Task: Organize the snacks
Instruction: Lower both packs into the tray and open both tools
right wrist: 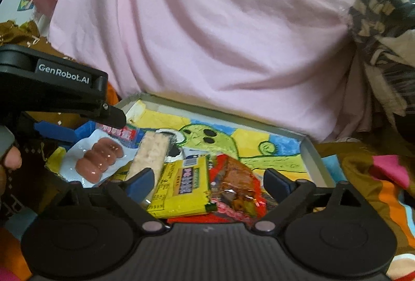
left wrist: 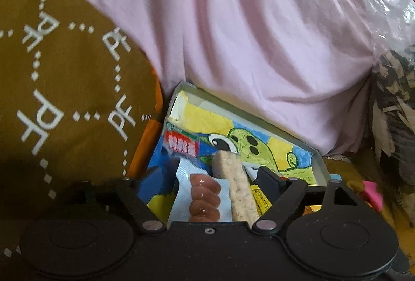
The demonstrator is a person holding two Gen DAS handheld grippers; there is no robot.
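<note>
grippers gape level over snacks in tray.

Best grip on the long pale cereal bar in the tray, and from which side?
Grip the cereal bar across its narrow width, mid-length, coming from above. It lies flat and long, running away from the camera, wedged between the sausage pack and the yellow packet, so its long sides offer little room; judgement only.

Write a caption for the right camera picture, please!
The open right claw hovers over a yellow packet and red packet in the cartoon tray.
</note>
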